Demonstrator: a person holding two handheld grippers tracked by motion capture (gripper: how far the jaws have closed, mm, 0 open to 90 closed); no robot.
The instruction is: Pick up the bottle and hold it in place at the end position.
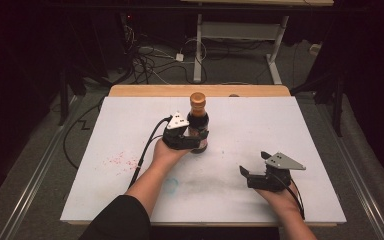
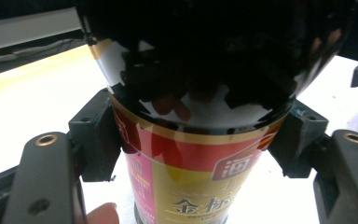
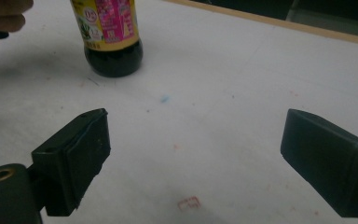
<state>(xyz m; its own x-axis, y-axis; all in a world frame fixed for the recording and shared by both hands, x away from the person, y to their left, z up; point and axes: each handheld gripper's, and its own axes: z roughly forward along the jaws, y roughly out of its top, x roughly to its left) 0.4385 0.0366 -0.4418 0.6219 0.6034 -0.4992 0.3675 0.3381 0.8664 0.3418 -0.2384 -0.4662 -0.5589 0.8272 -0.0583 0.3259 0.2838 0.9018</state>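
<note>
Black rubber fingers [image 2: 93,140] on my left gripper [image 1: 192,140] are clamped on the sauce bottle [image 1: 198,122], one on each side of its label band. It stands upright on the bench [image 1: 305,130], long axis vertical. My right gripper [image 1: 252,167] sits well off to the bottle's right, fingers [image 3: 74,154] spread wide on nothing, so left is nearer.

bottle label [image 2: 191,186] with gold chinese characters "金标", white "海" on red
</note>
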